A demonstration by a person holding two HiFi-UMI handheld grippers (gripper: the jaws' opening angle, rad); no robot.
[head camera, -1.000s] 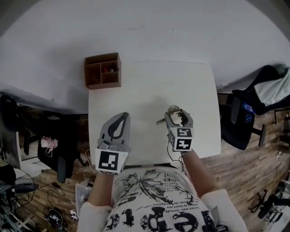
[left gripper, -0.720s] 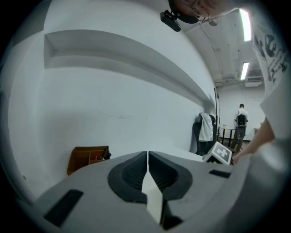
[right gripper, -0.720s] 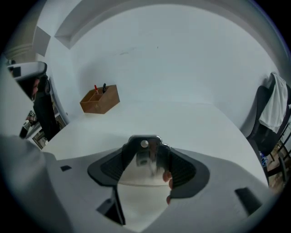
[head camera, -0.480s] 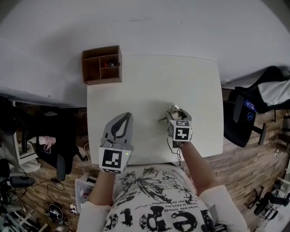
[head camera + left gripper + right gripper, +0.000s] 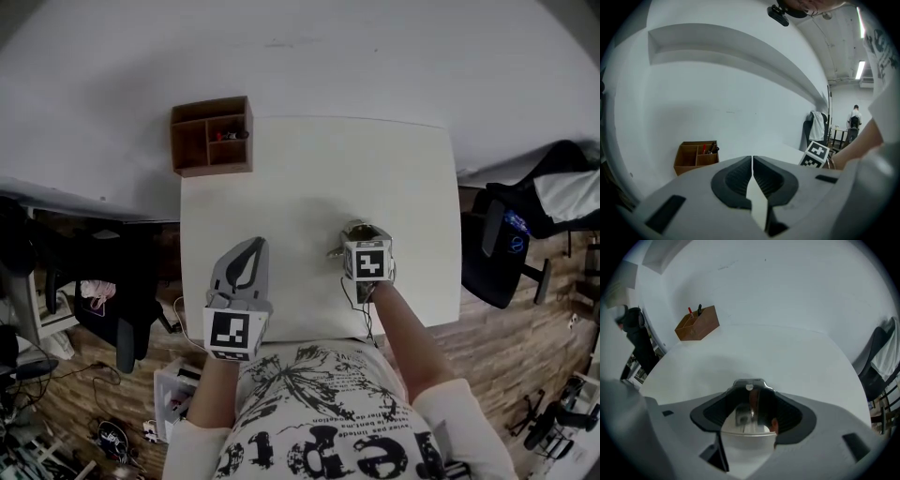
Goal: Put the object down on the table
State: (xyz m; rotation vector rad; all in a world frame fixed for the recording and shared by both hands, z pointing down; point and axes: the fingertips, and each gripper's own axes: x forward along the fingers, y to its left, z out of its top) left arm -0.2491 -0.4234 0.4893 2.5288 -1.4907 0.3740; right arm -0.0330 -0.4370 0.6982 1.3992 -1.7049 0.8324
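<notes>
At the near right of the white table, the right gripper is clamped on a shiny metal cup. Its 2 jaws stand wide around the cup's body, and a short handle juts toward the left. Whether the cup touches the table cannot be told. The left gripper hangs over the near left edge, jaws pressed together, empty. A brown wooden organizer sits at the far left corner.

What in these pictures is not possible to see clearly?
1. Metal object: right gripper view, the right gripper covers its sides; its kind is unclear.
2. Whether it touches the table: head view, hidden under the gripper.
3. Things in the brown box: every view, too small.
</notes>
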